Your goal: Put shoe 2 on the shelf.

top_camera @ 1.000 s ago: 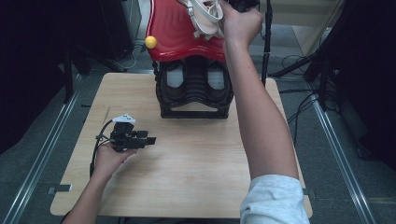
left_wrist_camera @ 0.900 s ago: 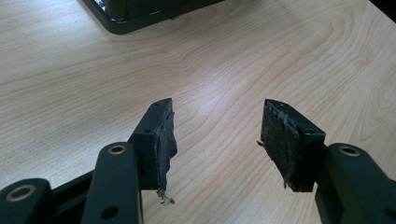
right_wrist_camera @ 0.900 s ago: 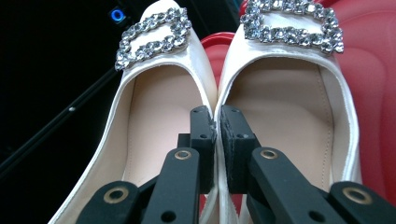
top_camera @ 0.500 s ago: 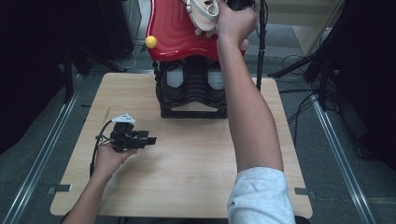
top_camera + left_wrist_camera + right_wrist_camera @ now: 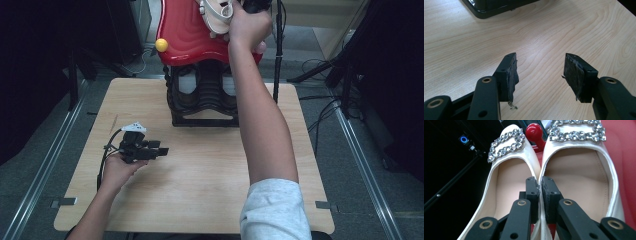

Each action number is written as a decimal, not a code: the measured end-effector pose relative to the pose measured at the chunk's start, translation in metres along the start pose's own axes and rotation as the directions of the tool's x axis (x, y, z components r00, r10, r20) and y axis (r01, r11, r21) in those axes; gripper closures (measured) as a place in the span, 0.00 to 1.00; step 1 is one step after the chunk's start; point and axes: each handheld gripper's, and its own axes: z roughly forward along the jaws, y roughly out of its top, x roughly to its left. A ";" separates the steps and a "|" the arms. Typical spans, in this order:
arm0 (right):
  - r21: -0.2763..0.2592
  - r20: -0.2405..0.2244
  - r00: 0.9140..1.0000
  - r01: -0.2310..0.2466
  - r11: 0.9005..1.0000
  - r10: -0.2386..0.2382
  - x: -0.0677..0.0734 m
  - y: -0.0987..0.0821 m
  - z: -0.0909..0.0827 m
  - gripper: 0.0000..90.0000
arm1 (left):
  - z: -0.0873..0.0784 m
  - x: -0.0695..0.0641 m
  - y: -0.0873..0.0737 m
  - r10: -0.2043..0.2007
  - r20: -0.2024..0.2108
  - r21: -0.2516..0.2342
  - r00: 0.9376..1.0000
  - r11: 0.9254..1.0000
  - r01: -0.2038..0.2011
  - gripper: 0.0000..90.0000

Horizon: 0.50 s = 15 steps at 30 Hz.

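- The pair of cream satin flat shoes with rhinestone buckles (image 5: pixel 579 185) hangs above the surface's (image 5: pixel 210 200) far edge, against a glossy red moulded stand (image 5: pixel 187 35).
- Right tool (image 5: pixel 540 185) is clamped on both shoes' touching inner walls: light, soft, slippery, so pinch near the stiffer rims.
- Left tool (image 5: pixel 540 75) rests apart, empty, near the left edge.

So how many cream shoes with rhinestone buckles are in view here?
2. The left shoe and right shoe sit side by side, their adjoining inner walls pinched together by the right gripper, above the red rack. Others may be hidden.

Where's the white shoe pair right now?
High view: top centre, white shoes held by the right gripper against the red stand, above the table's far edge.
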 end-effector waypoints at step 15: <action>0.012 0.068 0.998 0.010 1.000 -0.011 0.014 -0.013 0.012 0.95 | 0.002 0.000 0.000 0.005 0.000 0.001 1.000 1.000 -0.005 0.49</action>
